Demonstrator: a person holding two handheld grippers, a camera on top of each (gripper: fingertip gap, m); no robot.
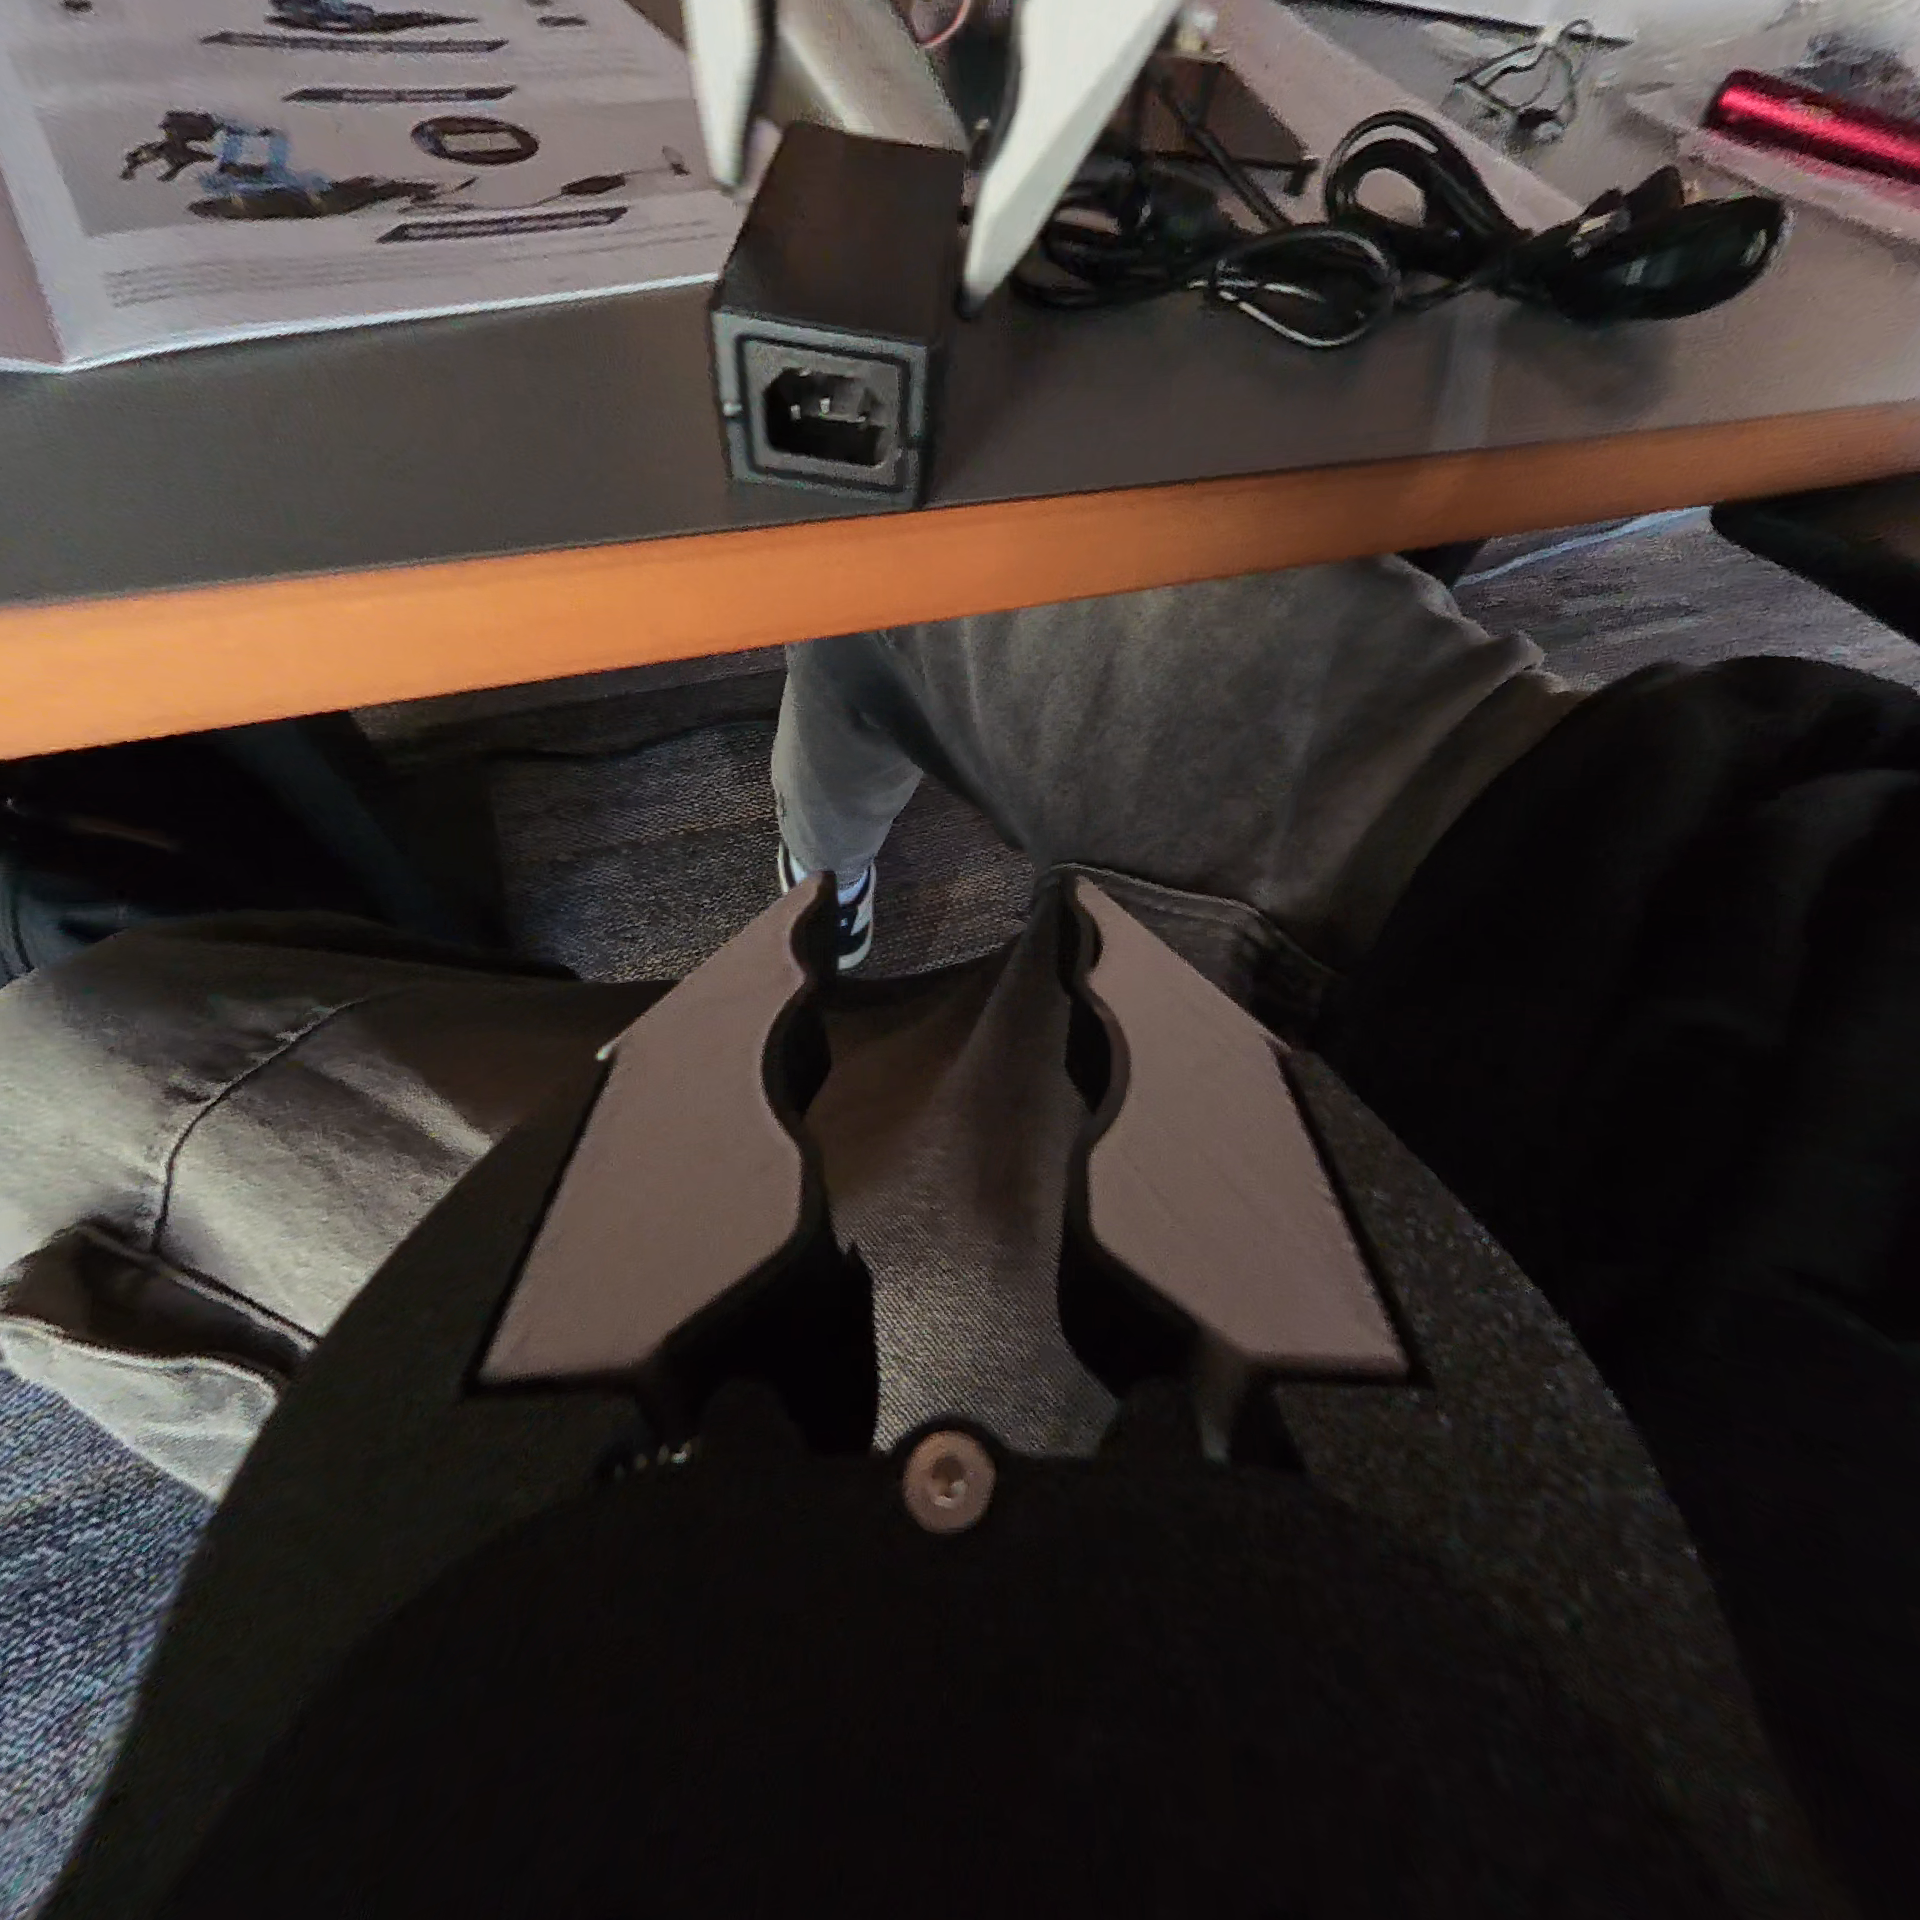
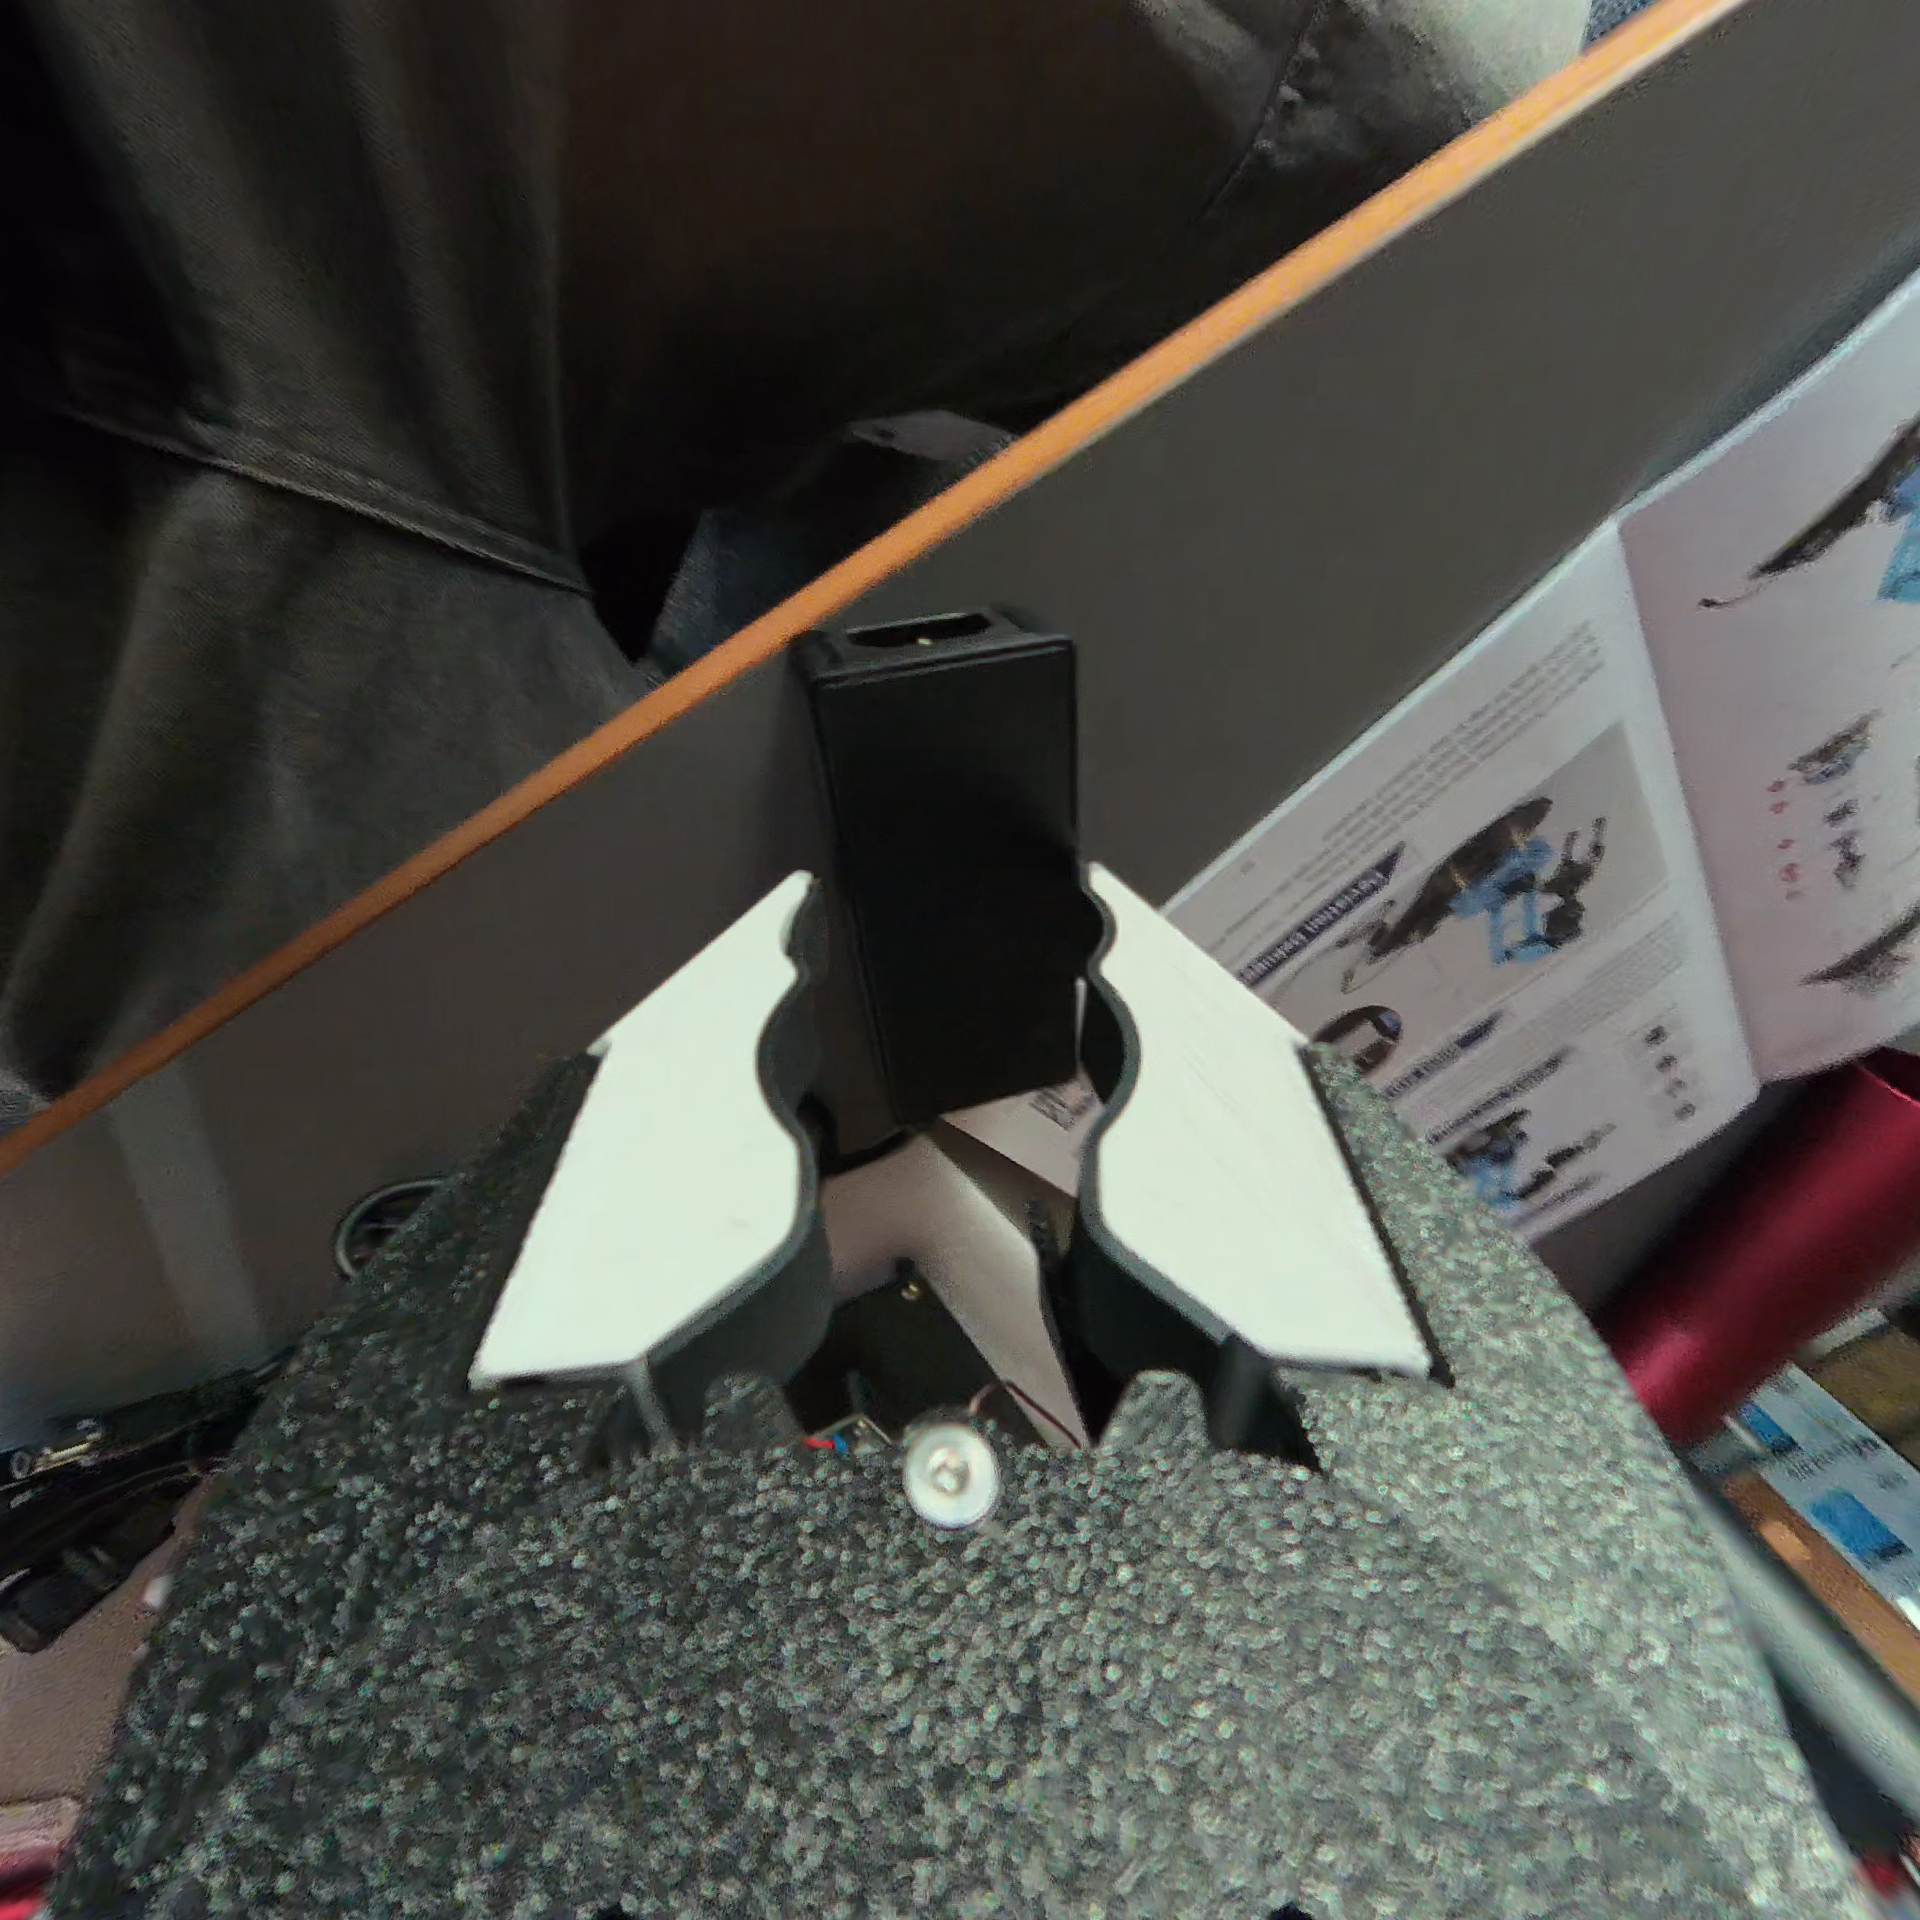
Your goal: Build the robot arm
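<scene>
Right tongs (image 2: 951,935), white-fingered, are clamped on a black adapter (image 2: 951,883) whose socket end is seen at the near edge of the grey surface (image 2: 1351,540). Left tongs (image 1: 951,914), dark-fingered, are held parted and empty below that orange-trimmed edge, over a person's grey-trousered lap (image 1: 1143,727). A black cable (image 1: 1403,249) is coiled on the surface just right of the adapter. A printed booklet (image 1: 312,177) is laid toward the far left corner; its writing is too blurred to be read. A red cylinder (image 1: 1818,125) is seen at the far right.
</scene>
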